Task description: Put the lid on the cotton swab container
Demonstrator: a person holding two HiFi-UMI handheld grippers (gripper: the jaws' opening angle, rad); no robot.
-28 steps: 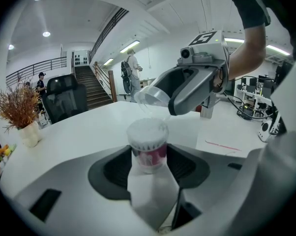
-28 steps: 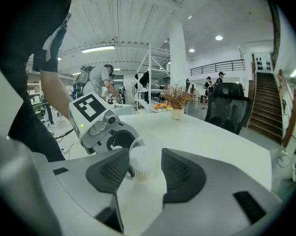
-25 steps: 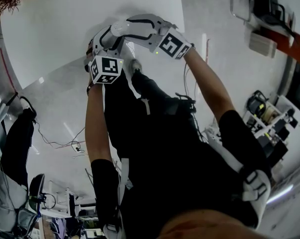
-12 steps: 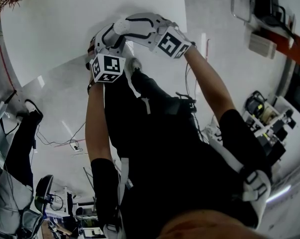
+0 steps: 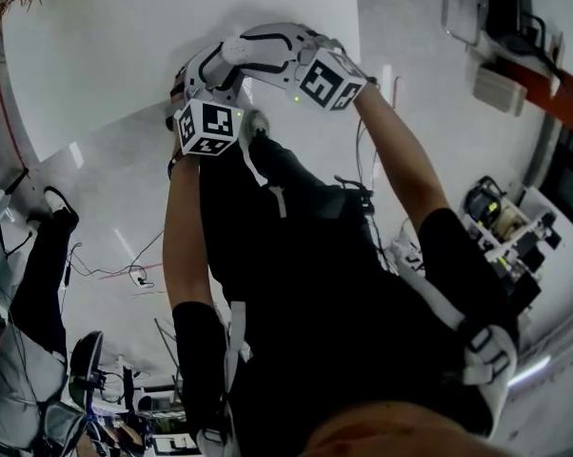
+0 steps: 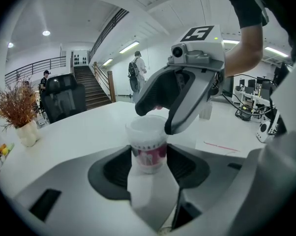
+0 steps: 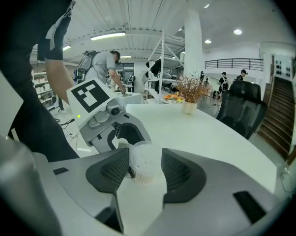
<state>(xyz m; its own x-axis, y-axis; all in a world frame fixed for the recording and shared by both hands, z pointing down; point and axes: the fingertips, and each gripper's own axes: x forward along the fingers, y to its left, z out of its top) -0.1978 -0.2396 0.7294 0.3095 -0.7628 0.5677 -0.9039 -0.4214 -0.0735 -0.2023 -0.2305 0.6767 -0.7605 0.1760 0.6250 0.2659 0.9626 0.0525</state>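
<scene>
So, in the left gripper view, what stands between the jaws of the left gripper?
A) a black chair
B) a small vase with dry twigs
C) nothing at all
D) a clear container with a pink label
D: the left gripper view shows the cotton swab container, clear with a pink label, held between the two pads of the left gripper.

the person is wearing a black short-sleeved top (image 5: 315,284). they are carrying a left gripper (image 6: 149,156) and a right gripper (image 7: 144,168), both of pale grey moulded plastic, each bearing dark ribbed pads (image 7: 108,170), a cube of black-and-white square markers (image 5: 208,127) and a glowing green light (image 7: 78,116).
</scene>
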